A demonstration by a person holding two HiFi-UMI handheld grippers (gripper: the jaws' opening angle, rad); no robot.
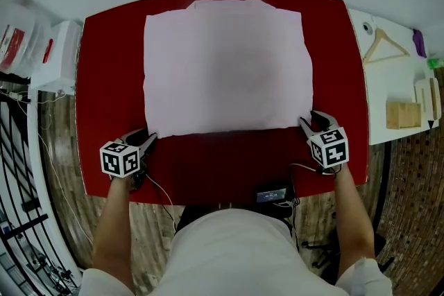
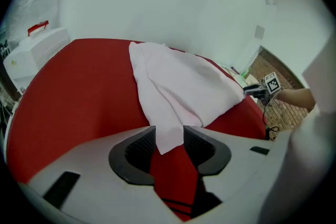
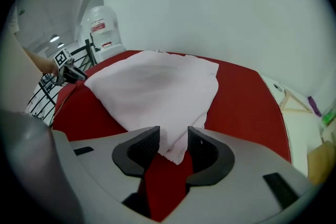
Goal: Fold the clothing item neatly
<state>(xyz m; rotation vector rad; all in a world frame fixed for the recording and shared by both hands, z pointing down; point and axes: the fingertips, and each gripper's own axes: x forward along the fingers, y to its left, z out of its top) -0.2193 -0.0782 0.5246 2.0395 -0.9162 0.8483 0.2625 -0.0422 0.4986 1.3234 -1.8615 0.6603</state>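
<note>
A pale pink garment (image 1: 225, 73) lies folded into a flat rectangle on the red table (image 1: 111, 80). My left gripper (image 1: 149, 138) is at its near left corner and my right gripper (image 1: 309, 123) at its near right corner. In the left gripper view the left gripper (image 2: 169, 139) stands open, with the garment (image 2: 178, 86) corner lying loose between the pads on the table. In the right gripper view the right gripper (image 3: 173, 144) is open too, with the other corner of the garment (image 3: 152, 86) resting between its pads.
A white side table at the right carries a wooden hanger (image 1: 383, 45) and a wooden block (image 1: 404, 114). A white box (image 1: 59, 55) stands left of the table and a metal rack (image 1: 21, 170) below it. A small black device (image 1: 272, 194) hangs at the near table edge.
</note>
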